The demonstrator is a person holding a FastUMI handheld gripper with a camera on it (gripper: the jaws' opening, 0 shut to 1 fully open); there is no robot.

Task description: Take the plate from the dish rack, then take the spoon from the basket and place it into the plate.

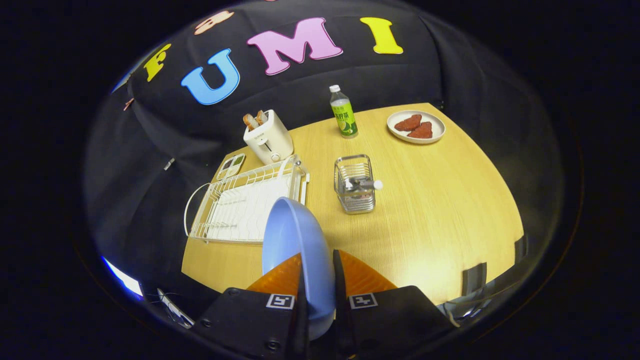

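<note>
The first step looks done: the blue plate [295,240] is out of the dish rack [240,207] and gripped on edge by the tool [317,280], whose two fingers are closed on the plate's rim, one on each face. The plate stands nearly upright between the fingers and rises ahead of them, its upper edge overlapping the near corner of the rack in this view; it hangs above the counter [430,215] rather than resting on it, as far as can be judged. The rack itself, white wire with a tray under it, now looks empty. What is left is most of the task: the plate has to be set flat on the counter, the spoon [362,184] taken from the wire basket [355,185], and the spoon laid in the plate. The spoon lies in the basket beyond the fingers and just to the right of the rack, its pale handle end poking over the basket's right rim. The plate is smooth, plain, pale blue and shallow with a raised rim, no marks or food on it. Farther off stand a toaster [267,137], a bottle [343,112] and a white dish of food [416,126], well apart from the work.
</note>
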